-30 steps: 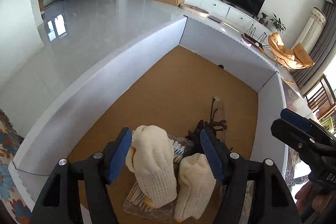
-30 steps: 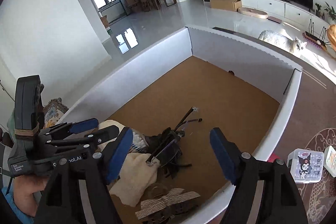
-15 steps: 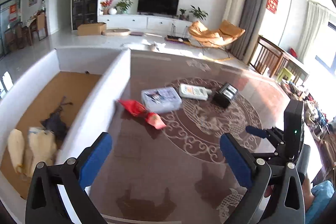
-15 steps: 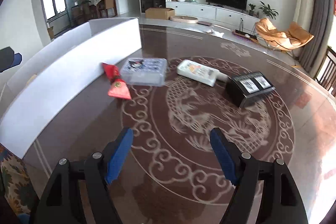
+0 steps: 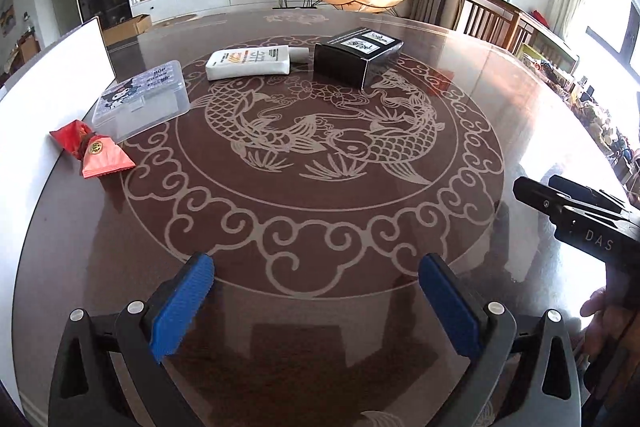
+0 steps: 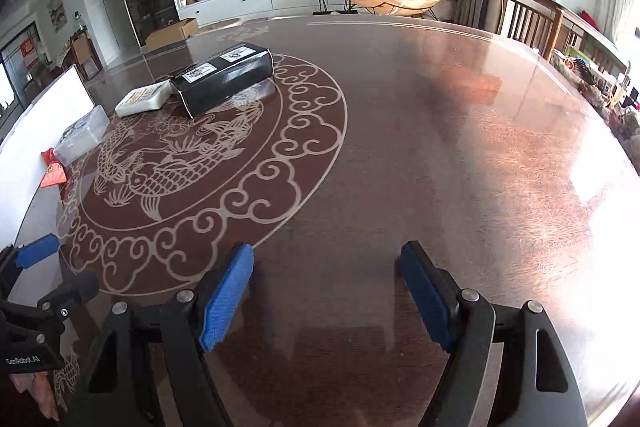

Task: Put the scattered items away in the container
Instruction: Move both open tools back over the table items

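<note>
Scanning, left wrist view: left hand-held gripper point(image 5: 316, 301) stood apart, empty, above the worktop point(image 5: 500, 99); 4 items lay beside the white container wall point(image 5: 44, 99).
Handling: red pouch point(image 5: 94, 155) looked soft, light; clear case point(image 5: 142, 101) stiff, slippery, best taken across its short sides.
Right wrist view: right hand-held gripper point(image 6: 326, 295) apart, empty; black box point(image 6: 224, 77) nearest, bottle point(image 6: 142, 99) half hidden behind it.

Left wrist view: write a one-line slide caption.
Open left gripper over patterned brown table; red pouch, clear plastic box, white bottle and black carton await tidying.
</note>
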`<state>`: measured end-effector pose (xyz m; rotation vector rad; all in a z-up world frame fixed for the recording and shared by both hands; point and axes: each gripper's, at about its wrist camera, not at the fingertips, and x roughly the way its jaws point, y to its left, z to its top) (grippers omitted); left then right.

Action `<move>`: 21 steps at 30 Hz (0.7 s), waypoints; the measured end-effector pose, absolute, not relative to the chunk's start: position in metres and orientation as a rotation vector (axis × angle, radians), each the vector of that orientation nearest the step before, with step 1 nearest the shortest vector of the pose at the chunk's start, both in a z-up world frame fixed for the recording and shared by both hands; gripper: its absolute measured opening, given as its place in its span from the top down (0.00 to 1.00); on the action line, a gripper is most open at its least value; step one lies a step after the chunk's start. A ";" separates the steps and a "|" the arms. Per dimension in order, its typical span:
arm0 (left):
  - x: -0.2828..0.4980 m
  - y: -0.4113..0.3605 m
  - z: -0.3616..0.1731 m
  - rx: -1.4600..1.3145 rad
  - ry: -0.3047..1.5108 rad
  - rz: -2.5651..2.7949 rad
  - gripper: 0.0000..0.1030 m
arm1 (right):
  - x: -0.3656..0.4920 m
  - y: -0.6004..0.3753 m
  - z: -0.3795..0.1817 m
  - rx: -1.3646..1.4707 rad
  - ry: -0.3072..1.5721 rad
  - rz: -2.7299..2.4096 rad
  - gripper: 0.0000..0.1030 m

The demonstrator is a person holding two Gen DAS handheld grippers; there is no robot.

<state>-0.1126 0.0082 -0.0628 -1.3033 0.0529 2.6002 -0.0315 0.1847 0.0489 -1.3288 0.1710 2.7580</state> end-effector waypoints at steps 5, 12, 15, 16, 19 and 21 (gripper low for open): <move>-0.114 0.015 -0.065 -1.341 0.130 2.612 0.00 | -0.034 0.174 0.047 -1.352 0.051 2.724 0.21; -0.114 0.016 -0.065 -1.346 0.148 2.612 0.00 | -0.036 0.168 0.046 -1.361 0.061 2.730 0.18; -0.113 0.016 -0.065 -1.346 0.148 2.613 0.00 | -0.036 0.168 0.046 -1.361 0.061 2.730 0.18; -0.113 0.016 -0.065 -1.346 0.148 2.613 0.00 | -0.036 0.168 0.046 -1.361 0.061 2.730 0.18; -0.113 0.016 -0.065 -1.346 0.148 2.613 0.00 | -0.036 0.168 0.046 -1.361 0.061 2.730 0.18; -0.113 0.016 -0.065 -1.345 0.148 2.614 0.00 | -0.036 0.168 0.046 -1.361 0.060 2.729 0.18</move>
